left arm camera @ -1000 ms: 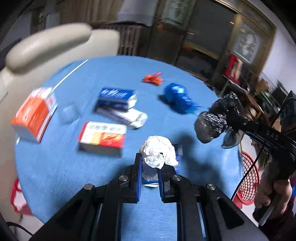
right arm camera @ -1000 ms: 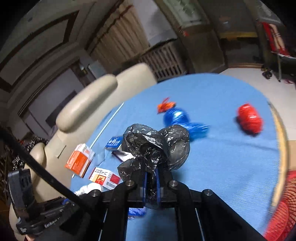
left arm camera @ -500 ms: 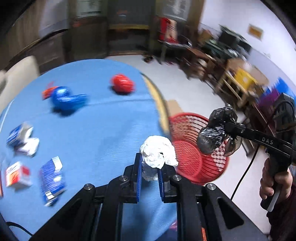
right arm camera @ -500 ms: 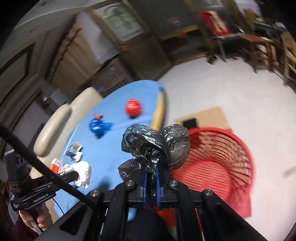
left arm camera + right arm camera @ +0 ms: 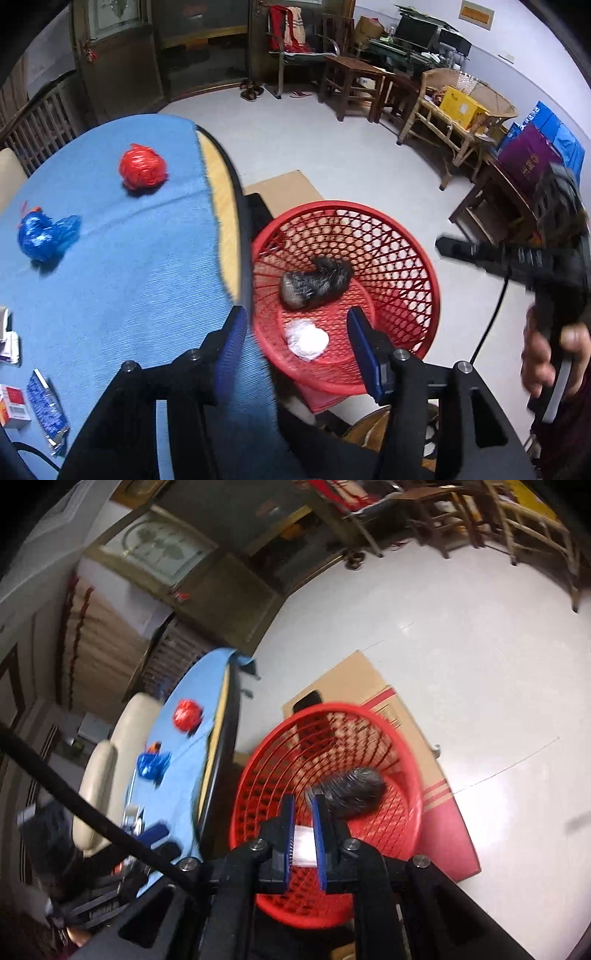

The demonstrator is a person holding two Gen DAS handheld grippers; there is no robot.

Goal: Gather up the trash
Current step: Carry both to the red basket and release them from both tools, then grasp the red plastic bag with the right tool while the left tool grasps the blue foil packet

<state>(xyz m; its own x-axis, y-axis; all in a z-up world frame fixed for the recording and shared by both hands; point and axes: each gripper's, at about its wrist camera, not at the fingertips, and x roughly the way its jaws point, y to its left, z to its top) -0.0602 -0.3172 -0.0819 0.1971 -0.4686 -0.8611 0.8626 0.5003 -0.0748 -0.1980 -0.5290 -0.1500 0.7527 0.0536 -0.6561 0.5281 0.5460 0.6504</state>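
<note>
With both tongs over the red basket [image 5: 413, 254], my trash lies inside.
Left gripper [image 5: 295, 343] spread wide, right gripper [image 5: 303, 834] parted, both empty — black bag [image 5: 314, 282] beside white paper wad [image 5: 307, 339].

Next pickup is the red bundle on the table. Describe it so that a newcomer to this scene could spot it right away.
Start at the round table with the blue cloth, which stands beside the red mesh basket on the floor. Near the cloth's far edge sits the red crumpled bundle, alone. Its nearest neighbour, the blue crumpled bundle, lies apart from it; the red one is the only red wad on the cloth.
</note>
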